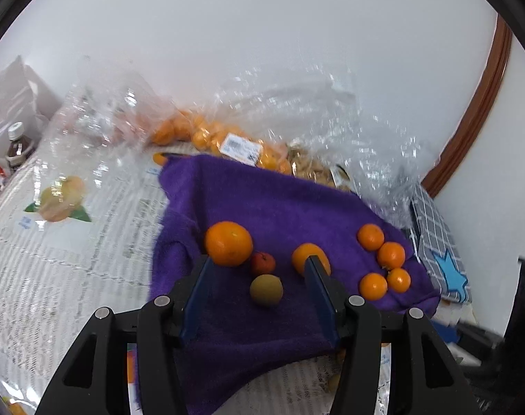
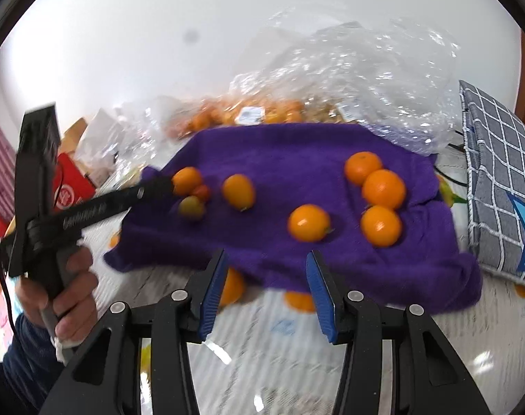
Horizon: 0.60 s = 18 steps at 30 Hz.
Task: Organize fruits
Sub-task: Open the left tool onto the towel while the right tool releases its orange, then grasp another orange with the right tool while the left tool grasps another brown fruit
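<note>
A purple towel [image 1: 279, 207] is lying across the printed table cover [image 1: 72, 259], its near edge cut off by the left gripper [image 1: 259, 266], whose jaws are standing apart around nothing. Behind it, crinkled clear plastic bags [image 1: 314, 110] are blurring a bagged heap of oranges [image 1: 221, 138]. On the towel, a large orange [image 1: 228, 243] is sitting beside a small red fruit [image 1: 263, 263] and a greenish one [image 1: 266, 289]; another orange [image 1: 309, 256] is partly hidden by a finger; four small oranges [image 1: 391, 255] are clustering right. The right gripper [image 2: 265, 278] is hovering open and empty.
</note>
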Available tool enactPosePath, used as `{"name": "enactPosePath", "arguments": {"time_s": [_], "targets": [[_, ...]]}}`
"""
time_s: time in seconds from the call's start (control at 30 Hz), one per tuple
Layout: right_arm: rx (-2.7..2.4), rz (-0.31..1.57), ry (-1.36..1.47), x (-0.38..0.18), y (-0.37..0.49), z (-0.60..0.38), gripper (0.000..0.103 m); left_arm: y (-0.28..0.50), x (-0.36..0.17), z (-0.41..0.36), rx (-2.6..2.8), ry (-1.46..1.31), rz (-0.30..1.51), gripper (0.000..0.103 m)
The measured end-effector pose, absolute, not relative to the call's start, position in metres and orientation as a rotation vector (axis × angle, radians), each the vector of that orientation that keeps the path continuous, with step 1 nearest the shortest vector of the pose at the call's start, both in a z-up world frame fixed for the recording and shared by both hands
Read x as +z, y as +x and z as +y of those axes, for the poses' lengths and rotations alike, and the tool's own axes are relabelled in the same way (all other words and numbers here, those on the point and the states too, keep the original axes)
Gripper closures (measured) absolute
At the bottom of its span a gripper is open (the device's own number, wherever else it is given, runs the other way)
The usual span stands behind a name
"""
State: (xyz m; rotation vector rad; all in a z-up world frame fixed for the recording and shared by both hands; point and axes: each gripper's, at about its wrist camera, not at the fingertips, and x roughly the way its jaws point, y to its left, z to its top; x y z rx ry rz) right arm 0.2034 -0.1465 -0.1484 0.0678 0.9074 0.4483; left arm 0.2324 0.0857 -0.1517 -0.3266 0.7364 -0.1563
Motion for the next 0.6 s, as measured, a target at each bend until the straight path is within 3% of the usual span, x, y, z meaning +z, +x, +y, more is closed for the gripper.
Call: {"name": "enactPosePath", "arguments": {"time_s": [0.6], "targets": [[0.464, 1.015, 0.063, -0.18, 0.209, -0.101, 0.059, 0.161, -0.147, 0.139, -0.05, -0.364, 0.664, 0.049]]}}
